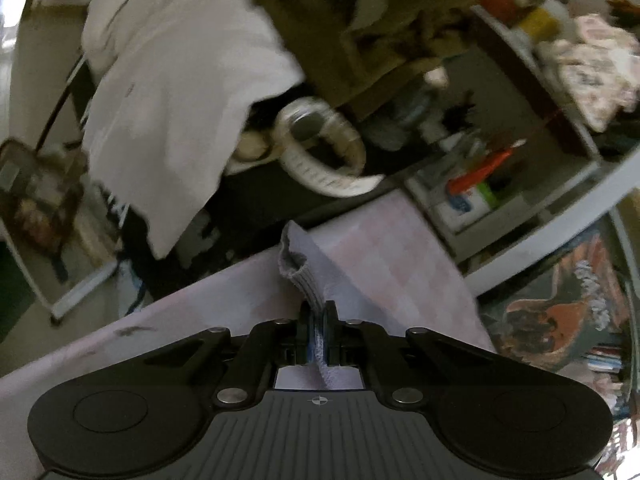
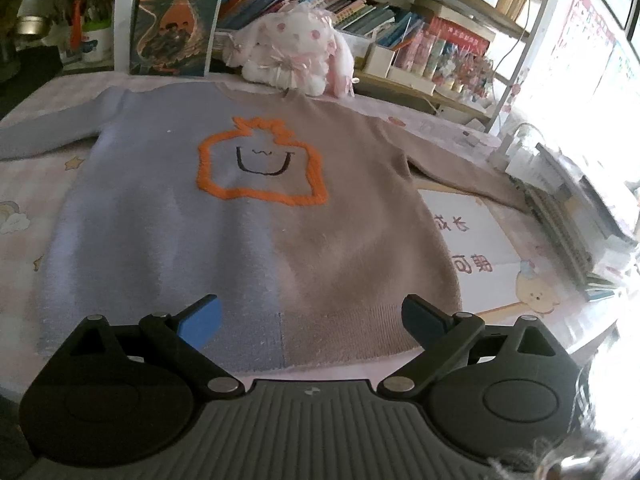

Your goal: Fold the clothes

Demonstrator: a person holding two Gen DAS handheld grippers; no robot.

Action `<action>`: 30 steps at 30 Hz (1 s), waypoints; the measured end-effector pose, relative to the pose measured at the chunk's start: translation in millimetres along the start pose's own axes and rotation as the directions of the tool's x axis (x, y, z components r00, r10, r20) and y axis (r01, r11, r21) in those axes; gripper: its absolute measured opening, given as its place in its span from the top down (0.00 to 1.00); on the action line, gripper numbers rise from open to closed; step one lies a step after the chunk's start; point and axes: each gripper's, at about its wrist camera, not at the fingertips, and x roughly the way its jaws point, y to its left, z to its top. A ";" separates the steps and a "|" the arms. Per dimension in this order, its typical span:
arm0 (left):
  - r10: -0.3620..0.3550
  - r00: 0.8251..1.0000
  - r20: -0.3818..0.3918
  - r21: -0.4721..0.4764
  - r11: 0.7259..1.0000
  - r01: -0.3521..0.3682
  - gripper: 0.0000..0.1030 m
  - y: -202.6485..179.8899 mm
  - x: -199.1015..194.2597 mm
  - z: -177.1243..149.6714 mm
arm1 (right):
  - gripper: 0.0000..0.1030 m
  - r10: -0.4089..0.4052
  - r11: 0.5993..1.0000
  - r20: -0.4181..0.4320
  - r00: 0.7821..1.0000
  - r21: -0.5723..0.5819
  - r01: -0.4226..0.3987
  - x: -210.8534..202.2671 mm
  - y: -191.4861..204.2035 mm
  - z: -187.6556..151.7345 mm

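Left gripper (image 1: 319, 312) clamped on cuff (image 1: 298, 270); right gripper (image 2: 310, 318) open above sweater (image 2: 256, 216); thin pinch may slip, sleeve dropping mid-fold

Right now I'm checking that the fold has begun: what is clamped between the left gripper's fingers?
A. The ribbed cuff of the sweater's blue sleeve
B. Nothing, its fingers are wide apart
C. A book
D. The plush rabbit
A. In the left wrist view the left gripper is shut on the ribbed cuff of the blue sleeve, lifted off the tablecloth.
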 end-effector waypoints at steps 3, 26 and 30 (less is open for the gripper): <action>-0.027 0.999 0.043 0.060 0.998 0.024 0.97 -21.7 -15.8 -3.5 | 0.06 0.041 0.999 0.010 0.999 -0.004 -0.041 8.8 -11.9 1.7; -0.247 0.969 0.028 0.420 0.882 0.213 0.97 -281.0 -53.0 -165.6 | 0.06 0.433 0.897 0.072 0.899 -0.132 -0.422 75.4 -155.0 26.5; -0.229 0.973 -0.014 0.445 0.870 0.211 0.97 -303.0 -40.9 -199.8 | 0.06 0.449 0.890 0.066 0.891 -0.125 -0.439 82.8 -174.3 24.3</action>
